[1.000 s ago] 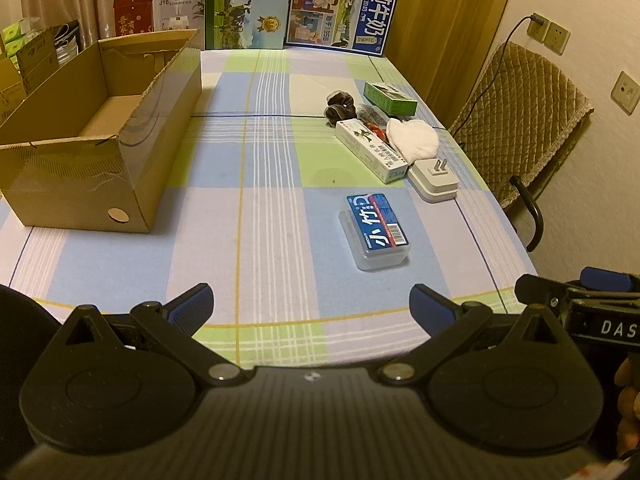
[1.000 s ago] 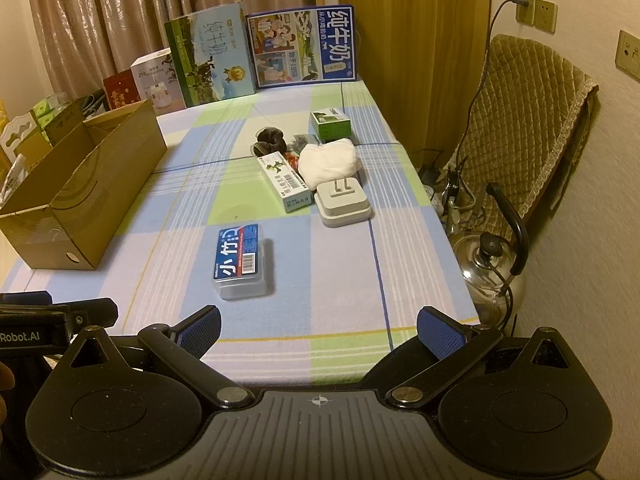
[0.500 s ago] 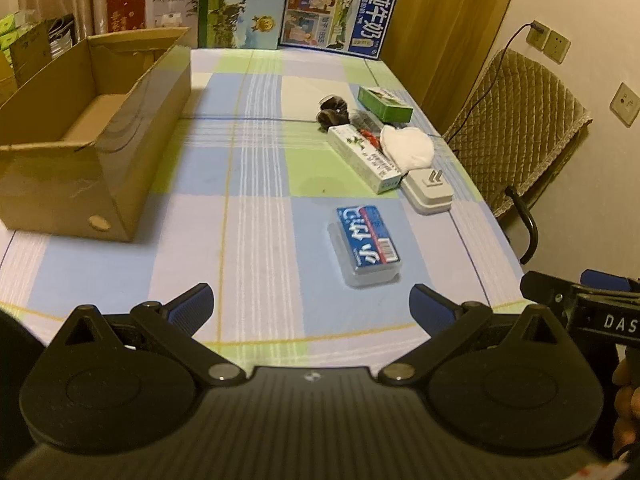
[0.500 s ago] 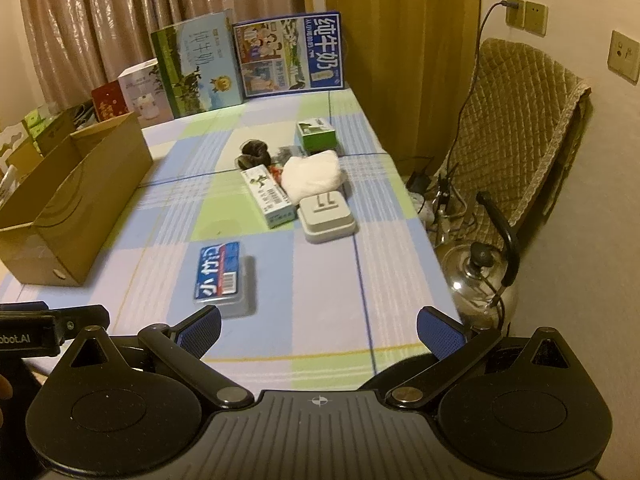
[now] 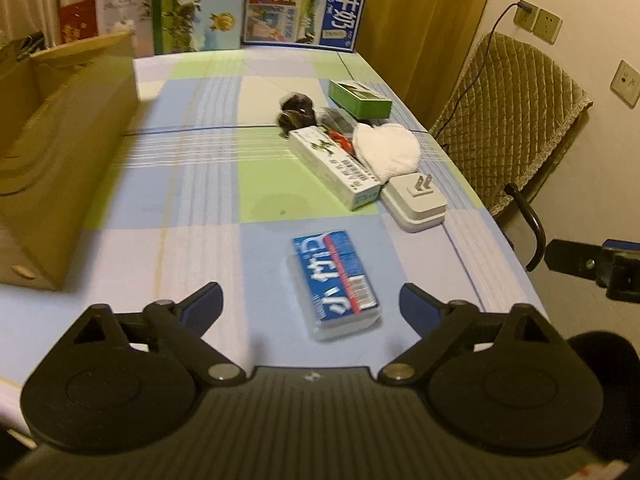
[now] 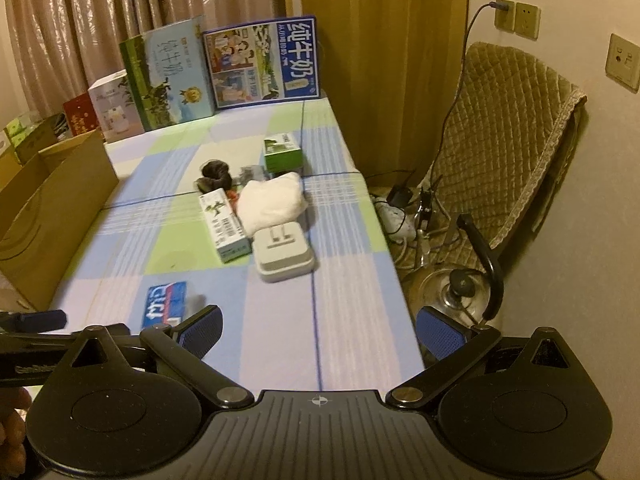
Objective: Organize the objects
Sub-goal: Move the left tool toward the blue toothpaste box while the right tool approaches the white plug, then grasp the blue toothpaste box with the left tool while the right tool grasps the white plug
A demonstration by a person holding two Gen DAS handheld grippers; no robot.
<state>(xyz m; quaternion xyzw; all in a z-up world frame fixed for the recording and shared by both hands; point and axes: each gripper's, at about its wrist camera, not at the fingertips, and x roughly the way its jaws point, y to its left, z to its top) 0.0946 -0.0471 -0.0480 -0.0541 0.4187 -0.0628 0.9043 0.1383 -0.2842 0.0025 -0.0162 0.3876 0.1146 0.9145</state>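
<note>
Hovering low-centre, the left tool (image 5: 310, 306) is closing its jaws around the blue packet (image 5: 334, 282), not touching; right tool (image 6: 318, 330) gapes wide over the counter (image 6: 356, 320).

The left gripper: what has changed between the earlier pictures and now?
The left gripper has come forward and down over the blue-labelled pack, its jaws closing, pads not touching it yet. Nothing was taken or released. The cardboard box and other items stayed put.

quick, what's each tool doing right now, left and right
Left tool: jaws closing, nothing gripped; blue pack lies ahead between them.
Right tool: open, empty.
</note>
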